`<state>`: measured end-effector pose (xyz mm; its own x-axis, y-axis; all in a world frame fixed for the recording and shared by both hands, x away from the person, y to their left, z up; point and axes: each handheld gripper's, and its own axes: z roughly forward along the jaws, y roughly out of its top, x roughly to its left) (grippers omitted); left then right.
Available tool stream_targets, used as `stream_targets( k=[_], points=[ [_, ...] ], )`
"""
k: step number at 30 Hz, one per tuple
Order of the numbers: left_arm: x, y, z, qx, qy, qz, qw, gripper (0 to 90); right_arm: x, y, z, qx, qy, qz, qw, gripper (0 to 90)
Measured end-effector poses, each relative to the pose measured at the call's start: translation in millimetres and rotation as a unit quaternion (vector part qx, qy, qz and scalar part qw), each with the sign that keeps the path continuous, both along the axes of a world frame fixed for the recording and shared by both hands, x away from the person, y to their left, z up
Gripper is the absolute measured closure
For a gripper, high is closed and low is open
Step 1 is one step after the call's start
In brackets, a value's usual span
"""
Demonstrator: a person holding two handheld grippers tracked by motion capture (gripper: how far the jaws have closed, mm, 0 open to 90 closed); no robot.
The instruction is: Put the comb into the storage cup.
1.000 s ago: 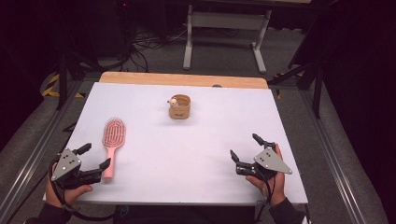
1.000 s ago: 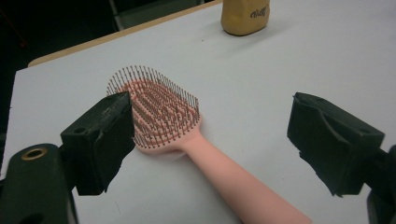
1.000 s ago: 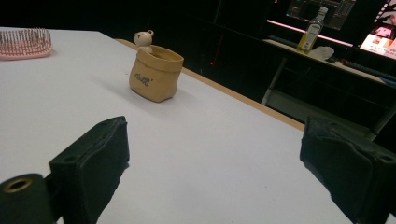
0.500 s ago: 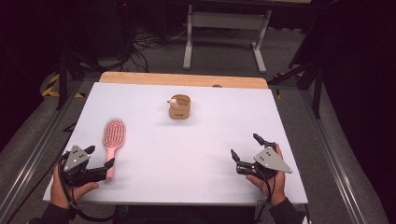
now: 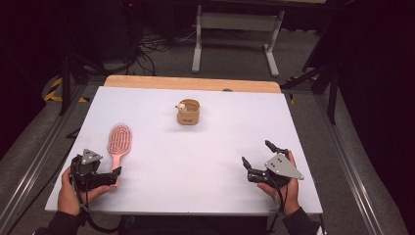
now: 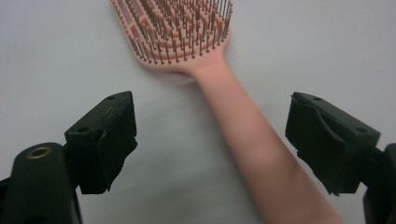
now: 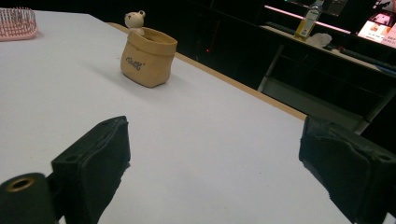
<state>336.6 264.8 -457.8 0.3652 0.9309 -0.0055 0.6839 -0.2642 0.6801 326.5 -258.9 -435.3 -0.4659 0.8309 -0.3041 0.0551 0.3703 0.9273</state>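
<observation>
Early stage by the look of it: nothing lifted yet. On the white table (image 5: 205, 161), near left, pink hairbrush (image 5: 118, 143) lying flat, bristles up, handle pointing toward the near edge. Far centre, tan pouch (image 5: 188, 112) with a small bear figure (image 5: 181, 105) at its rim, well apart from the brush. Left gripper (image 5: 108, 178) wide open, straddling the brush handle (image 6: 247, 135), gripping nothing. Right gripper (image 5: 258, 159) also wide open, empty, near right. Left to do, judging so: closing on the handle, lifting. Compared with a second ago: left gripper shifted right and in around the handle; right gripper about where it was.
</observation>
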Motion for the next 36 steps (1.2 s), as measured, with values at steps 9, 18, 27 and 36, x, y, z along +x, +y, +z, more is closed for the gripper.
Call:
stream_targets(
  k=[9, 18, 27, 36],
  points=[
    [20.5, -2.7, -3.5, -0.004, 0.031, 0.015, 0.9994, 21.7, 1.9, 1.8, -2.0, -0.003, 0.004, 0.000, 1.0000, 9.8],
    [32.3, -12.5, -6.3, 0.003, 0.064, 0.032, 0.9975, 29.9, 6.2, 8.2, -4.7, -0.017, 0.015, -0.007, 0.9997, 10.0],
    [50.2, -16.6, -2.0, 0.015, 0.084, 0.061, 0.9945, 33.4, 10.1, 11.9, -10.5, -0.039, 0.040, -0.006, 0.9984, 10.3],
    [53.1, -14.9, 1.8, 0.029, 0.106, 0.050, 0.9927, 37.6, 15.2, 9.2, -14.5, -0.046, 0.075, -0.020, 0.9959, 10.3]
  ],
)
